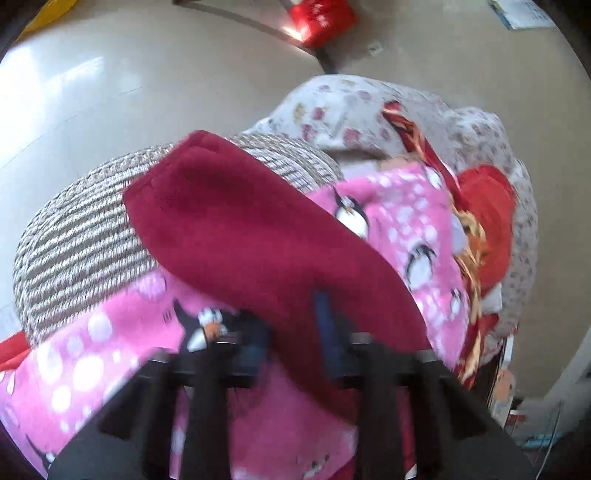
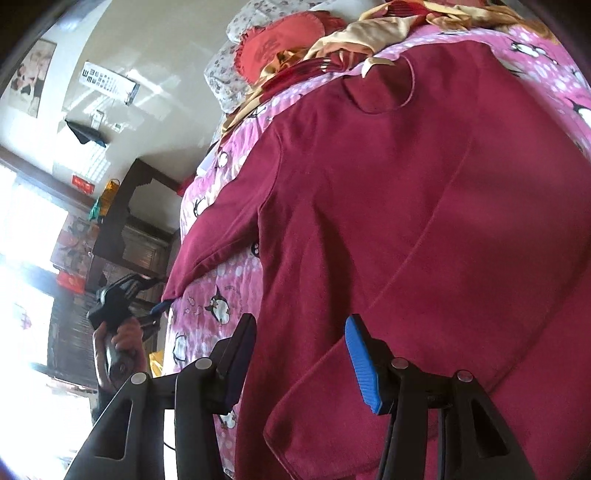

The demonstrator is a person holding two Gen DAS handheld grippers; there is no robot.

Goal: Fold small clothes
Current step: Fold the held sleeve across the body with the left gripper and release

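Note:
A dark red long-sleeved top (image 2: 424, 221) lies spread on a pink penguin-print blanket (image 2: 221, 288). My right gripper (image 2: 301, 350) is open, its blue-padded fingers standing on either side of the top's lower edge, not closed on it. In the left wrist view, a red sleeve (image 1: 258, 236) stretches away from my left gripper (image 1: 291, 332), whose blurred fingers sit at the sleeve end; the image is too smeared to show the grip. The left gripper also shows in the right wrist view (image 2: 162, 308), held by a hand at the sleeve's cuff.
A striped grey-white knit garment (image 1: 81, 236) lies on the blanket beside the sleeve. A floral pillow (image 1: 351, 110), a red cushion (image 1: 487, 218) and gold-red cloth (image 2: 351, 33) sit at the bed's far end. Beige floor (image 1: 110, 92) lies beyond the bed edge.

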